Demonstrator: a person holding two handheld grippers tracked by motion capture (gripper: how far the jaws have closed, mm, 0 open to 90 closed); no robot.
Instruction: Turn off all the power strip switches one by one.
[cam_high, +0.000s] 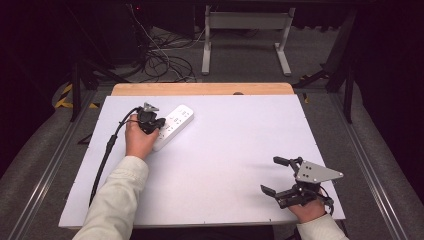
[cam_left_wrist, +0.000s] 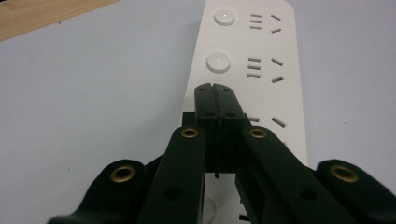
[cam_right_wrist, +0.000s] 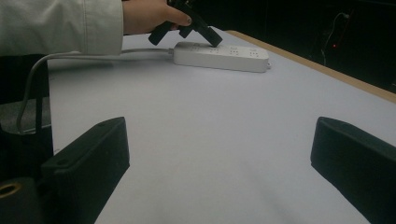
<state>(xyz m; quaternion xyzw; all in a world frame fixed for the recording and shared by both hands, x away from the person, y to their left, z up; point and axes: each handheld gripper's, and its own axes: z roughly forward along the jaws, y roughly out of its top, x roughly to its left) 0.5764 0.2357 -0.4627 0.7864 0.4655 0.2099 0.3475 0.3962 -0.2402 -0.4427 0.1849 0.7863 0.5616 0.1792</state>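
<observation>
A white power strip (cam_high: 176, 123) lies at the table's (cam_high: 230, 150) far left, with round buttons (cam_left_wrist: 218, 62) beside its sockets. My left gripper (cam_high: 158, 123) is shut with nothing between the jaws. Its joined tips (cam_left_wrist: 215, 88) come down onto the strip's (cam_left_wrist: 287, 88) top face just below the second button. From the right gripper view, that gripper (cam_right_wrist: 212, 39) slants down onto the strip (cam_right_wrist: 224, 57), held by a hand in a white sleeve. My right gripper (cam_high: 269, 174) is wide open near the table's front right corner, its jaws far apart over bare table (cam_right_wrist: 219, 154).
The strip's grey cord (cam_right_wrist: 93, 56) runs off the table's left side. A black cable (cam_high: 106, 152) trails from the left gripper along the forearm. A wooden strip (cam_high: 200, 89) borders the table's far edge. Beyond it are floor cables (cam_high: 160, 60) and a white stand (cam_high: 245, 30).
</observation>
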